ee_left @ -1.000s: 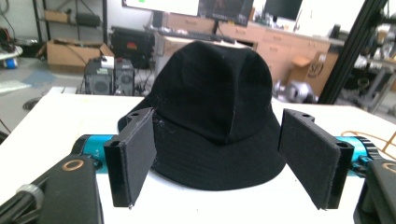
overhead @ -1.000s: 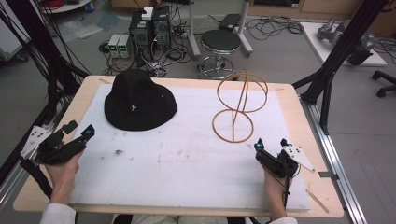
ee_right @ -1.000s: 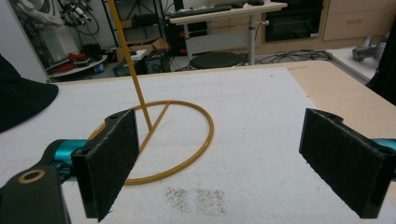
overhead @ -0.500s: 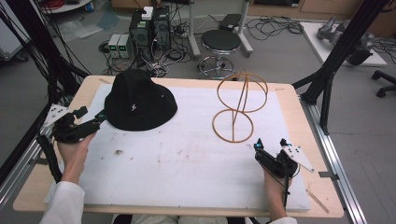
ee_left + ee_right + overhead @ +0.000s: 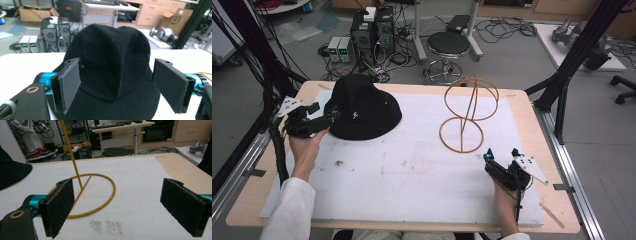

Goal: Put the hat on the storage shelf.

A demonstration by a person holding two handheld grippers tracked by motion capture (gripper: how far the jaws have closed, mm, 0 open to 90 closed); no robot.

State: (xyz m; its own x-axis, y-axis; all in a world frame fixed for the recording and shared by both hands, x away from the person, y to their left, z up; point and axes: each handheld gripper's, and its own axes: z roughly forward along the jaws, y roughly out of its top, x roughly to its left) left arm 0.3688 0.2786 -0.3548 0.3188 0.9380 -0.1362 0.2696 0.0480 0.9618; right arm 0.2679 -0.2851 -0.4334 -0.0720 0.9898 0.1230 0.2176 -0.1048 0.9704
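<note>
A black bucket hat (image 5: 362, 107) lies crown up at the back left of the white mat (image 5: 412, 175). My left gripper (image 5: 324, 114) is at the hat's left brim and points at it. In the left gripper view the hat (image 5: 112, 50) stands just ahead between the pads (image 5: 68, 85), which do not touch it; the left gripper (image 5: 119, 85) is open and its jaws have just been opening wider. A yellow wire hat stand (image 5: 468, 107) rises at the back right. My right gripper (image 5: 501, 154) rests open near the stand; its view shows the stand's base ring (image 5: 113, 187) ahead of the right gripper (image 5: 120, 207).
The wooden table (image 5: 552, 145) borders the mat. Black frame struts (image 5: 562, 95) rise at both sides of the table. A stool (image 5: 447, 45) and electronics boxes (image 5: 372, 30) stand on the floor behind. Dark specks (image 5: 106, 225) dot the mat ahead of the right gripper.
My left hand has moved forward and to the right, from the table's left edge up to the hat's brim. The right hand and the stand have not moved.
</note>
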